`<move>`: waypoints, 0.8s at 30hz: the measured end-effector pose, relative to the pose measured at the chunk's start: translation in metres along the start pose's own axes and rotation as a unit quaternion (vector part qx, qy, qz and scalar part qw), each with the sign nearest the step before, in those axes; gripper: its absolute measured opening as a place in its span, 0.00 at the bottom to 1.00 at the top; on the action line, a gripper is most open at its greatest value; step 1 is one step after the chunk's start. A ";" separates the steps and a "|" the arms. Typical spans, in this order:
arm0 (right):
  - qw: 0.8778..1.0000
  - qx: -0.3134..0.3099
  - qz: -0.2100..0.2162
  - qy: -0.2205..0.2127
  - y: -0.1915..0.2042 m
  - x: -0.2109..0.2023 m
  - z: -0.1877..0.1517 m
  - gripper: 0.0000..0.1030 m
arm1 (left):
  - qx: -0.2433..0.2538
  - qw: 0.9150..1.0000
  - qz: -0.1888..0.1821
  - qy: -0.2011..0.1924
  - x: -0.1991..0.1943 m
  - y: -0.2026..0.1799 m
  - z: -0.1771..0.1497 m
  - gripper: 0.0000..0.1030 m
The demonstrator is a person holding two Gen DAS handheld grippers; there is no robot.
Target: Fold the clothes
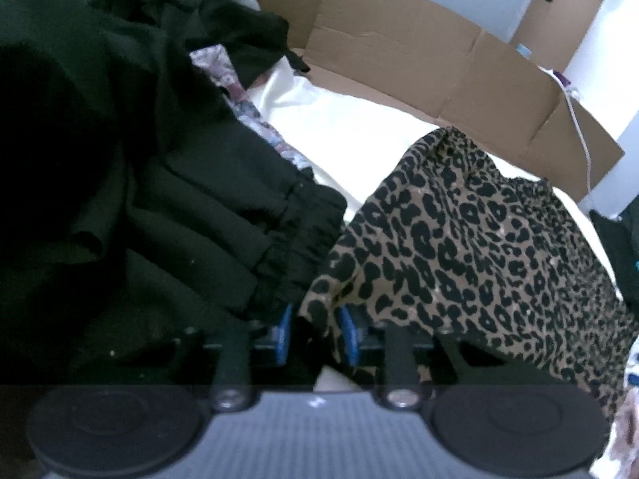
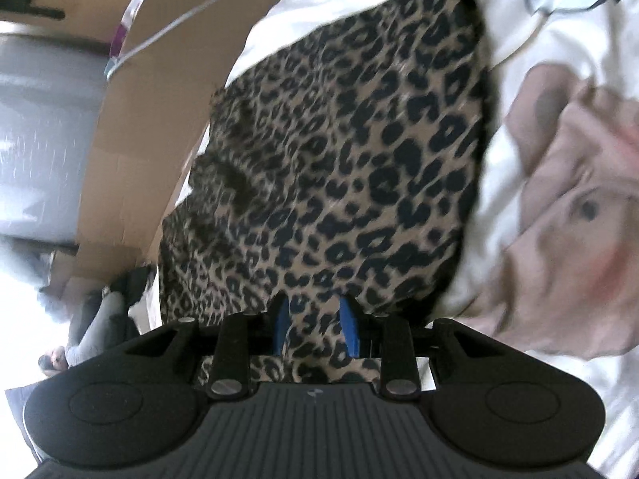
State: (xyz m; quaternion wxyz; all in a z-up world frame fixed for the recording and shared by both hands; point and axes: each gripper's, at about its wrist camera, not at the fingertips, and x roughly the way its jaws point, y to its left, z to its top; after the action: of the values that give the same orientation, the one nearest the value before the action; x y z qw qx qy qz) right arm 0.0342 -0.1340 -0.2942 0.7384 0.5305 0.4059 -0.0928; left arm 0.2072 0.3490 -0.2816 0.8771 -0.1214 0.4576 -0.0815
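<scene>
A leopard-print garment (image 1: pixel 479 239) lies spread over a white bed sheet (image 1: pixel 343 127) on the right of the left wrist view. One edge of it runs down between the blue pads (image 1: pixel 284 333) of my left gripper (image 1: pixel 316 333), which is shut on it. In the right wrist view the same leopard-print garment (image 2: pixel 351 151) fills the middle and stretches away from me. Its near edge is pinched between the blue pads (image 2: pixel 348 329) of my right gripper (image 2: pixel 315 327). The fingertips of both grippers are partly hidden by the cloth.
A heap of black clothes (image 1: pixel 159 199) sits to the left, with a floral fabric (image 1: pixel 247 107) beneath it. Flattened cardboard (image 1: pixel 419 72) borders the far side of the bed, and a white cable (image 2: pixel 191 12) runs over the cardboard (image 2: pixel 159 99). The sheet carries a cartoon print (image 2: pixel 567 207) on the right.
</scene>
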 end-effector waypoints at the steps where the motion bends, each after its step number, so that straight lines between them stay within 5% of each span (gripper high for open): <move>1: 1.000 -0.002 -0.002 0.002 -0.001 0.004 -0.002 0.29 | -0.003 1.000 -0.008 -0.004 -0.002 0.001 -0.001 0.27; 20: 0.998 0.002 -0.059 0.018 -0.023 0.009 -0.021 0.28 | -0.067 0.993 -0.092 -0.037 0.006 0.033 -0.008 0.30; 24: 0.999 0.006 -0.053 0.009 -0.020 0.003 -0.024 0.30 | -0.072 0.991 -0.112 -0.028 0.007 0.039 -0.004 0.14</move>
State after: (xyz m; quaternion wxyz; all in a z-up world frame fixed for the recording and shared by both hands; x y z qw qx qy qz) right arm 0.0129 -0.1214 -0.3133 0.7259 0.5132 0.4394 -0.1295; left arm 0.2088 0.3843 -0.3006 0.8639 -0.2368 0.4209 -0.1428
